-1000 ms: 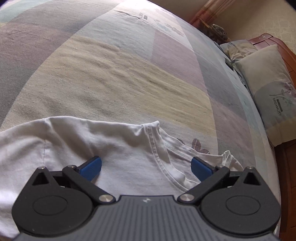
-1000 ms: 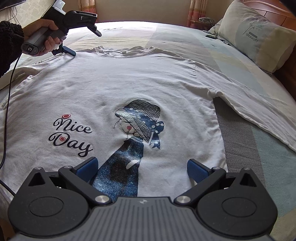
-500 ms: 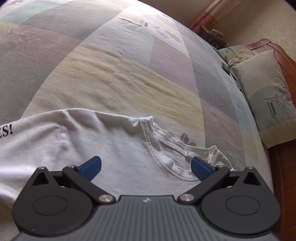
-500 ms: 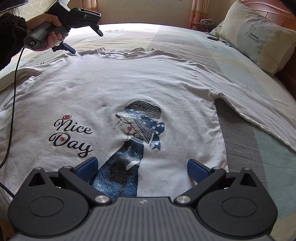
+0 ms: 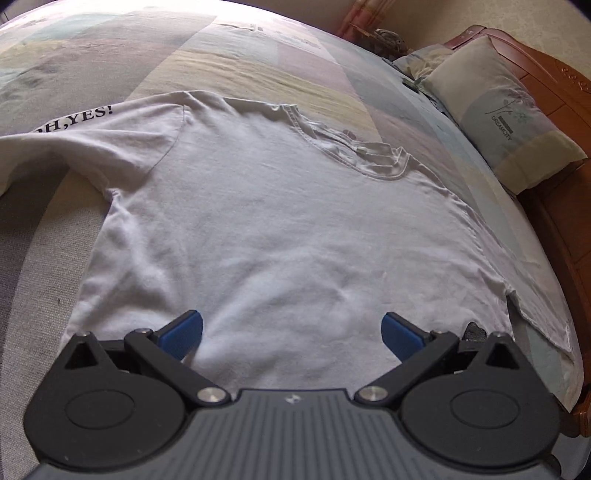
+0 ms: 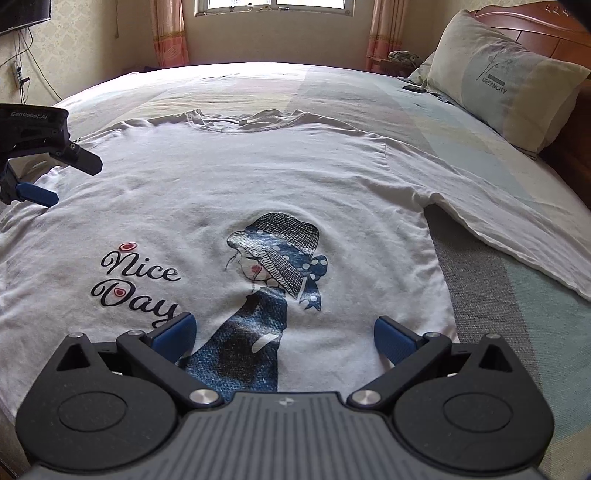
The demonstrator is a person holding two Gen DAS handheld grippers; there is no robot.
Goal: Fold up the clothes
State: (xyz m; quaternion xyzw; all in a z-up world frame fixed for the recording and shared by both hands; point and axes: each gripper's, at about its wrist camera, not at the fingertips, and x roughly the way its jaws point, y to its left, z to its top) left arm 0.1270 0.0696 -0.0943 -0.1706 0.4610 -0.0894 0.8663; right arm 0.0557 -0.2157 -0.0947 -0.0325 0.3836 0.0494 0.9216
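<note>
A white T-shirt lies flat and face up on the bed, printed with "Nice Day" and a girl in a hat. Its collar points away from me. The left wrist view looks across the shirt's chest from the left, with the collar at upper right and a sleeve reading "OH,YES!" at left. My left gripper hovers open above the fabric, holding nothing; it also shows at the left edge of the right wrist view. My right gripper is open over the shirt's lower front.
The bed sheet has pastel blocks. A pillow leans on the wooden headboard at right. A small dark object lies near the pillow. Curtains and a window stand behind the bed.
My left gripper has pulled back from the collar area toward the shirt's left side and lower, so much more of the shirt shows in its view. The right gripper has tilted up slightly.
</note>
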